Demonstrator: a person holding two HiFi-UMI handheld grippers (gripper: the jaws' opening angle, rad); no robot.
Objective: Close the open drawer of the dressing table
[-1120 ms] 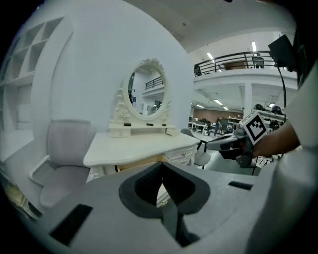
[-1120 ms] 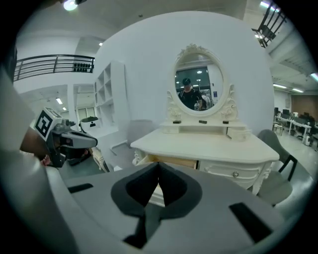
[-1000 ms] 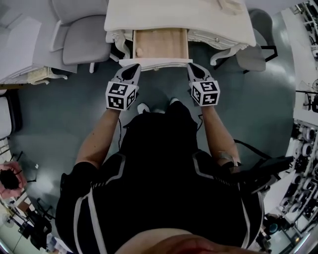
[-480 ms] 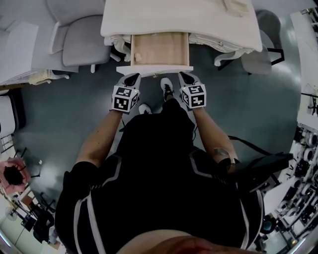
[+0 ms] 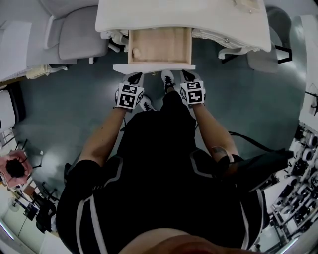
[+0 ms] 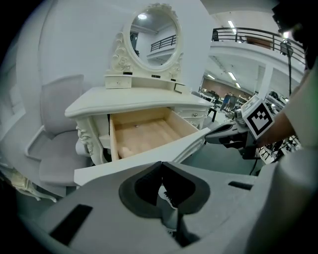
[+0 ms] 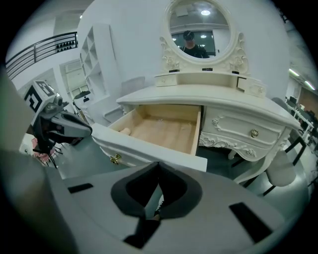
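The white dressing table (image 5: 179,15) has its middle drawer (image 5: 159,47) pulled far out, showing a bare wooden bottom. A small pale rounded object (image 5: 135,51) lies at the drawer's left. The drawer's white front panel (image 5: 154,67) faces me, with a gold handle (image 7: 115,158). My left gripper (image 5: 134,76) hangs just short of the panel's left part, jaws shut and holding nothing. My right gripper (image 5: 188,74) sits equally near the panel's right end, also shut and holding nothing. Neither touches the panel. In the left gripper view the drawer (image 6: 144,131) lies ahead, with the right gripper (image 6: 218,136) beside it.
A grey padded chair (image 5: 82,34) stands left of the table, another seat (image 5: 261,57) at its right. An oval mirror (image 7: 199,27) tops the table, with small drawers (image 7: 251,133) on the right side. My feet (image 5: 168,79) stand on the grey floor under the drawer front.
Both grippers have drawn back from the drawer's front panel and come closer together. The drawer stays just as far open. A foot has stepped forward.
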